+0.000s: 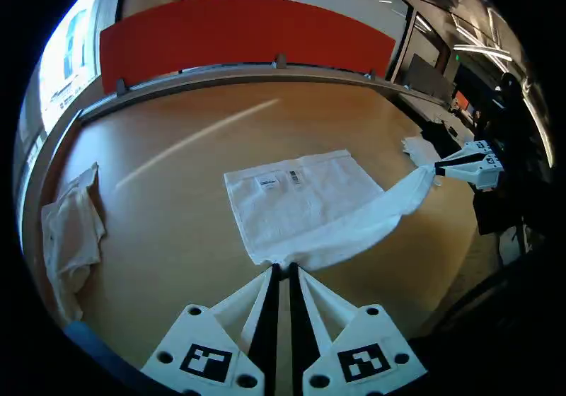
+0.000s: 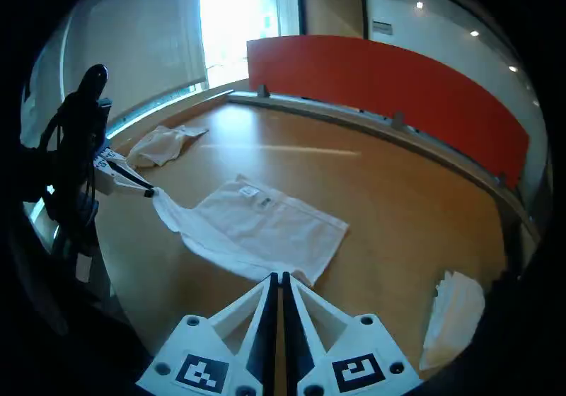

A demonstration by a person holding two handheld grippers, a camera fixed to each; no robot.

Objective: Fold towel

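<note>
Currently the first fold is getting under way: the towel (image 1: 304,198) is lying flat in the middle of the tabletop (image 1: 177,148), labels up, with its near edge being lifted into a sagging band between the two grippers. The left gripper (image 1: 283,267) is pinching one near corner, its jaws pressed together on the cloth. The right gripper (image 2: 281,277) is doing the same at the other near corner. Next, I judge, both hands are going to have to carry that edge up and over toward the far edge, keeping level so the corners meet. Room is looking ample, with bare wood lying all round the towel. A crumpled cloth (image 1: 71,233) is sitting well apart at one side, a folded stack (image 2: 453,304) is resting near the other, and the red divider (image 1: 240,32) is standing beyond the far rim.
</note>
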